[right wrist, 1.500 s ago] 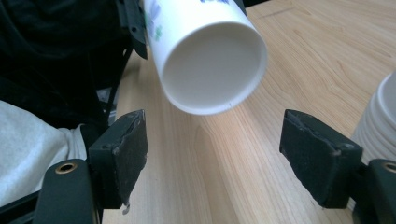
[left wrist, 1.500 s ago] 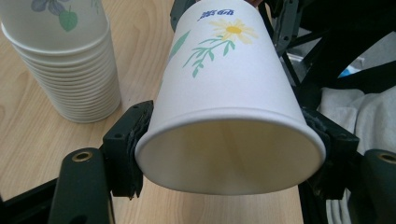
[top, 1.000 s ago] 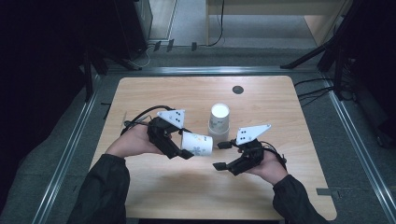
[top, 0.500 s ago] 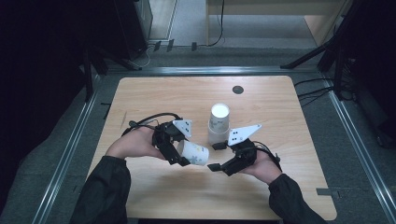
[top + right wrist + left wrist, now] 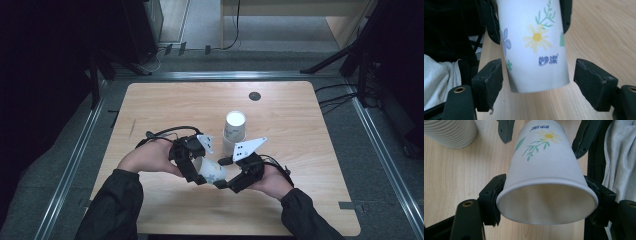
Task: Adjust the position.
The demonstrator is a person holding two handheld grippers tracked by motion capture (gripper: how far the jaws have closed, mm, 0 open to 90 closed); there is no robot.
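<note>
A white paper cup (image 5: pixel 212 170) printed with flowers lies sideways just above the table. My left gripper (image 5: pixel 199 173) is shut on its rim end; in the left gripper view both pads (image 5: pixel 491 200) press on the cup (image 5: pixel 546 177) at the rim. My right gripper (image 5: pixel 223 174) faces it from the right, its jaws either side of the cup's base. In the right gripper view the cup (image 5: pixel 534 45) sits between the pads (image 5: pixel 490 80) with a gap on each side. These jaws have just been closing. The left gripper (image 5: pixel 529 17) grips farther up the cup.
A stack of paper cups (image 5: pixel 234 127) stands upright just beyond the grippers, also seen as a ribbed stack (image 5: pixel 451 132). The wooden table (image 5: pixel 165 105) has a small dark round cap (image 5: pixel 255 95) near its far edge. Dark stands and cables surround the table.
Both hands came closer together and slightly toward the near edge. The right gripper's jaws, beside the cup before, now sit around its base.
</note>
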